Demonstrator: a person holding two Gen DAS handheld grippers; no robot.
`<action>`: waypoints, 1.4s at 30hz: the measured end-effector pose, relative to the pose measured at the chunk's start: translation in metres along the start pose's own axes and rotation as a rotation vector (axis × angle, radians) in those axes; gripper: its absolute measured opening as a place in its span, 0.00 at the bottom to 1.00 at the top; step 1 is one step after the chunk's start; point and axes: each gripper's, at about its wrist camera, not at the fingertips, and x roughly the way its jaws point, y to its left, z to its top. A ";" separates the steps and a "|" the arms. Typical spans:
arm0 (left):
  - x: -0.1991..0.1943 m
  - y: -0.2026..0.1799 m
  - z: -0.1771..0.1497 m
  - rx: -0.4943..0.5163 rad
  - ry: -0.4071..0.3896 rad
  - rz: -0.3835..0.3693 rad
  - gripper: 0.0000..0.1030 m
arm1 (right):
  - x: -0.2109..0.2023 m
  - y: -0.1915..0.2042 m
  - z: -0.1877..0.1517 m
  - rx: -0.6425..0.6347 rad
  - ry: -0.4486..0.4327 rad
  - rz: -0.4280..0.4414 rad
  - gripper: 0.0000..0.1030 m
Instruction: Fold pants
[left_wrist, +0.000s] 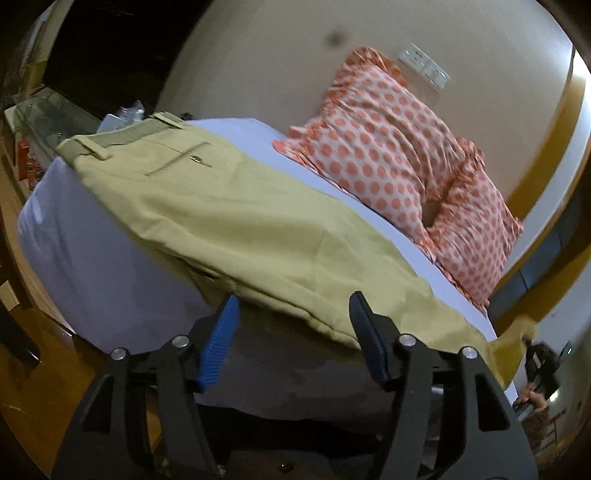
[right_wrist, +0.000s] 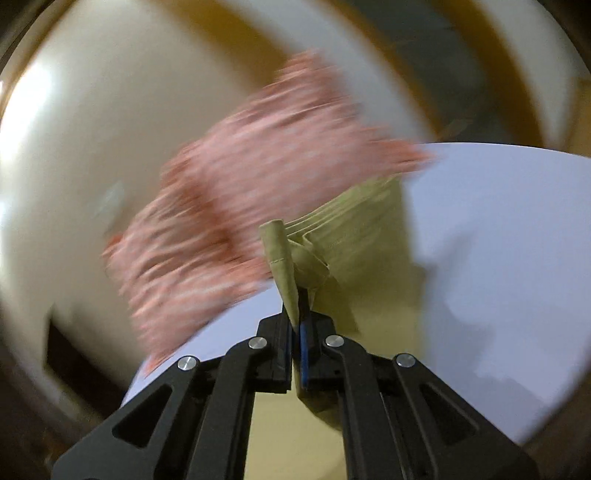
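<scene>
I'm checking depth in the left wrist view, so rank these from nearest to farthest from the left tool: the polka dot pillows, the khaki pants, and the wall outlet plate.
1. khaki pants: spread on the bed, hem edge right at the open left tool.
2. polka dot pillows: upper right, behind the pants.
3. wall outlet plate: on the wall above the pillows.

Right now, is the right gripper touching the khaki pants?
Touching. The right wrist view shows the right gripper shut, jaws pinching a fold of the pants.
</scene>
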 end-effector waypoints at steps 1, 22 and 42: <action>0.000 0.002 0.000 -0.004 -0.001 0.004 0.65 | 0.017 0.033 -0.010 -0.052 0.049 0.078 0.03; 0.037 -0.021 -0.025 0.132 0.121 -0.082 0.76 | 0.108 0.136 -0.126 -0.298 0.536 0.150 0.84; 0.032 0.029 0.038 -0.165 -0.012 -0.029 0.84 | 0.114 0.133 -0.140 -0.300 0.536 0.172 0.85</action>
